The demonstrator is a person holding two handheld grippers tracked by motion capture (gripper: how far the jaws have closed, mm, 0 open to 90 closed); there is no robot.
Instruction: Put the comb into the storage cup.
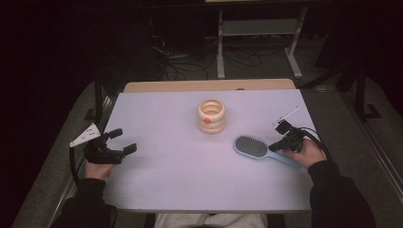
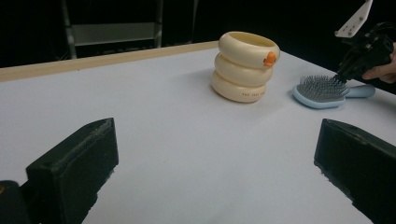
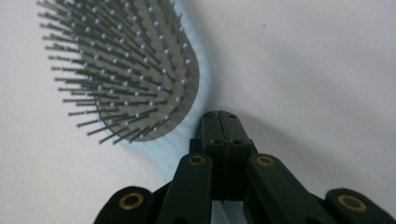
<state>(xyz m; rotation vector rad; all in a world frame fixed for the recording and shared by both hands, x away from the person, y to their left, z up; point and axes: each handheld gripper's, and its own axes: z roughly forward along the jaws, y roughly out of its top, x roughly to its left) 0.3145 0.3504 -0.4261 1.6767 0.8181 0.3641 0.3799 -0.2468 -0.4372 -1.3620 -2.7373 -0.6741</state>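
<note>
1. A person is sitting at the near edge of a white table [image 1: 190, 180], and both dark sleeves are coming in from the bottom of the high view.
2. The person's left hand [image 1: 97, 168] is holding the left gripper [image 1: 121, 141] near the left edge of the table. Its two black jaws are standing wide apart, with nothing between them. In the left gripper view, bare table is showing in the big gap between them.
3. The person's right hand [image 1: 309, 153] is holding the right gripper [image 1: 274, 146] at the right side of the table. In the right gripper view, its jaws are pressing tight together, tips touching, right over the light blue neck of the hairbrush [image 3: 126, 70]. I cannot tell if they are pinching the brush.
4. The hairbrush is lying flat on the table with its grey bristles pointing up. Its handle is running under the right hand, and its round head [image 1: 251, 145] is pointing toward the middle of the table.
5. Farther back, a cream holder made of stacked rings [image 1: 211, 115] is standing upright near the middle of the table. A small orange spot is sitting on its side. It is near the brush but not touching it.
6. Behind the table, a wooden edge [image 1: 209, 85] is showing, then a dark floor with cables [image 1: 190, 66].
</note>
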